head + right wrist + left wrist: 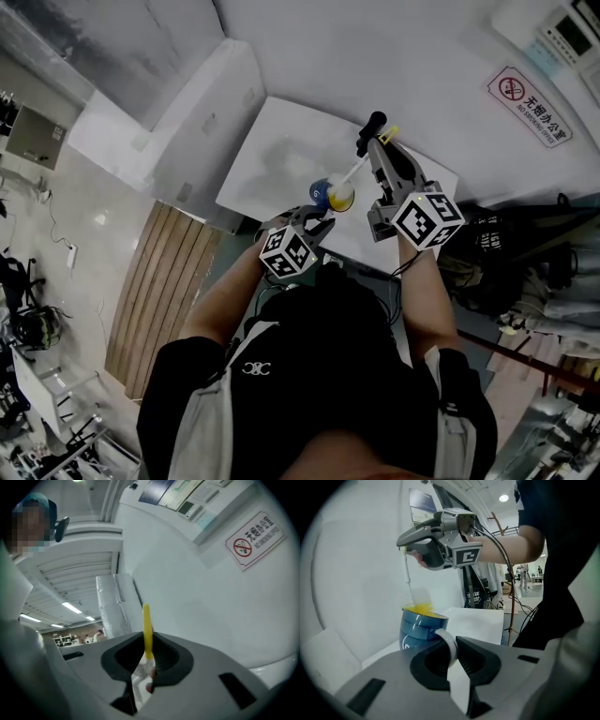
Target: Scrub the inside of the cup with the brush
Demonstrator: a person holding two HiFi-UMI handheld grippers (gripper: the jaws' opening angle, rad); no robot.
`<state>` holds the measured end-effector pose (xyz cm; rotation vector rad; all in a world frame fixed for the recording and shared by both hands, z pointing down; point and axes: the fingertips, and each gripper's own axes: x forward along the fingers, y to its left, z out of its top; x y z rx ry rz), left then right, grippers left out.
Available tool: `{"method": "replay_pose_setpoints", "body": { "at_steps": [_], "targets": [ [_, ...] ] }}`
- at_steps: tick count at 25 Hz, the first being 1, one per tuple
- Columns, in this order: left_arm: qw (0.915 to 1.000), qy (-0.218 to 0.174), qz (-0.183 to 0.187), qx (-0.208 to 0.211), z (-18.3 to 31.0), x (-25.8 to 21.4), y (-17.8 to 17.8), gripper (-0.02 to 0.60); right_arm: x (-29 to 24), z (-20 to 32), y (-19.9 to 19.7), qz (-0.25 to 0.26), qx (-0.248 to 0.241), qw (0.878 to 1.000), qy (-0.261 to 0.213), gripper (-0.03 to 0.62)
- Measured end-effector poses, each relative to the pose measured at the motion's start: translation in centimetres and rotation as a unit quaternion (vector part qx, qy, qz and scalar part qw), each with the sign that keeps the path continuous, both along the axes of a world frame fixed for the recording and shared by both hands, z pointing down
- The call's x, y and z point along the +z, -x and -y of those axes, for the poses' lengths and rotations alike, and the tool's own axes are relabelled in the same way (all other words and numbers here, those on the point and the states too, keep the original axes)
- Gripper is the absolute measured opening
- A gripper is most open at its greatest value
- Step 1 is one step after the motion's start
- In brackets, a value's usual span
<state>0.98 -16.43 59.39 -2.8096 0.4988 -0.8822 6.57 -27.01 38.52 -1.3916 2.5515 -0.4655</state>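
A blue cup (321,192) with a white handle (449,644) stands over the white table (281,141). My left gripper (319,216) is shut on that handle, as the left gripper view shows (452,652). The brush (349,180) has a white stem and yellow bristles (421,607), which sit at the cup's mouth (423,617). My right gripper (373,141) holds the brush from above, pointing roughly level (407,549). In the right gripper view the yellow end of the brush (146,627) sticks up between the shut jaws (147,660). The cup's inside is hidden.
The table stands against a white wall with a no-smoking sign (534,108). A pale cabinet (187,122) adjoins the table on its left. A wooden floor panel (155,291) lies lower left, and dark bags (497,248) crowd the right side.
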Motion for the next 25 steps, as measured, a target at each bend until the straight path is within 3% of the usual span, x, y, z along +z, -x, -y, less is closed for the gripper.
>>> {"method": "replay_pose_setpoints", "body": {
  "at_steps": [5, 9, 18, 21, 25],
  "targets": [
    [0.9964, 0.052, -0.047, -0.048, 1.4, -0.3, 0.8, 0.043, -1.5, -3.1, 4.1, -0.044, -0.099, 0.993, -0.053, 0.061],
    [0.9901, 0.078, -0.081, -0.083, 2.7, -0.5, 1.6, 0.043, -1.8, -5.9, 6.0, -0.105, -0.143, 0.979, -0.098, 0.064],
    [0.9766, 0.120, -0.128, -0.124, 3.6, -0.2, 1.6, 0.043, -1.3, -8.2, 5.3, -0.144, -0.135, 0.975, -0.105, 0.066],
    [0.9718, 0.131, -0.140, -0.138, 4.2, -0.4, 1.9, 0.043, -1.3, -8.8, 4.4, -0.136, -0.134, 0.977, -0.097, 0.055],
    [0.9754, 0.126, -0.131, -0.124, 4.2, -0.7, 1.6, 0.044, -0.9, -9.6, 3.8, -0.122, -0.136, 0.979, -0.087, 0.057]
  ]
}}
